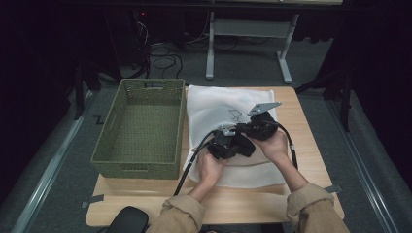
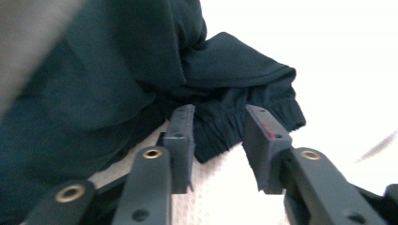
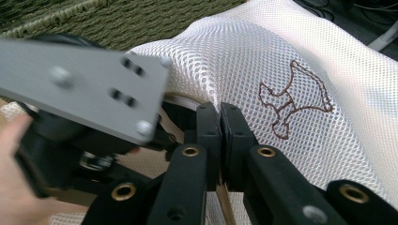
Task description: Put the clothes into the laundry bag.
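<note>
While keeping the right gripper [image 3: 219, 110] clamped on the edge of the mesh bag [image 3: 263, 56] and the left gripper [image 2: 218, 115] parted, not pressing, around the cuff of the dark garment [image 2: 94, 84] lying on that bag on the counter [image 1: 306, 126], may lose the garment if pulled before closing.

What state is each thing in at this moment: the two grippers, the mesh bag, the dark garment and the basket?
left gripper: jaws open, dark garment's hem between them, not pinched.
right gripper: jaws shut on the white mesh bag's edge, lifting it.
white mesh bag: flat on the table, one edge raised.
dark garment: crumpled, lying on the bag.
green woven basket: upright, empty.
</note>
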Motion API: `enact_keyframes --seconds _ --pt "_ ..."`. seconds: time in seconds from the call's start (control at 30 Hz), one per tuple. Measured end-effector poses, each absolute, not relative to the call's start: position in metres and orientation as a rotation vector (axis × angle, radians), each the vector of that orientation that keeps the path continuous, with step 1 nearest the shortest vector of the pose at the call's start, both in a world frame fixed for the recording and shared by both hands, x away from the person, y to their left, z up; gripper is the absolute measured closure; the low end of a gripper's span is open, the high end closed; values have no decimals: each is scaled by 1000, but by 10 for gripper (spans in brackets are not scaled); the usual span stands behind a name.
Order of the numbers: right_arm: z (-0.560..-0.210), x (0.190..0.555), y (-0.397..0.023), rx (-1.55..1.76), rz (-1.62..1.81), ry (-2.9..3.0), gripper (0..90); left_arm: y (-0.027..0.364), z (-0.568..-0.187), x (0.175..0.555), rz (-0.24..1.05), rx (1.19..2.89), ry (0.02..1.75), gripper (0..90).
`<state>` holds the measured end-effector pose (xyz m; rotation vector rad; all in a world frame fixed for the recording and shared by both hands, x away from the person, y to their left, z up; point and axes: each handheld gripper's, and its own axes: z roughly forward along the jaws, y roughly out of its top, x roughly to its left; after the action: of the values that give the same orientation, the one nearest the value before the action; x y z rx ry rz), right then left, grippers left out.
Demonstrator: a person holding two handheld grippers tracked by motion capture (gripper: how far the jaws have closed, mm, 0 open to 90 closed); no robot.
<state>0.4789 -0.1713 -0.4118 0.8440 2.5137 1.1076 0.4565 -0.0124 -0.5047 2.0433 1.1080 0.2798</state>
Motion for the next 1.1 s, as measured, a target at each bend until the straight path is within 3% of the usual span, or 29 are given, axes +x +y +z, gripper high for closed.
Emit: enact_keyframes --seconds 0.33,1.1 --pt "-413 477 -171 837 1119 2521 887 2 -475 440 266 2089 1012 531" --pt "-415 473 -177 834 1135 2538 886 28 -440 412 250 2104 883 504"
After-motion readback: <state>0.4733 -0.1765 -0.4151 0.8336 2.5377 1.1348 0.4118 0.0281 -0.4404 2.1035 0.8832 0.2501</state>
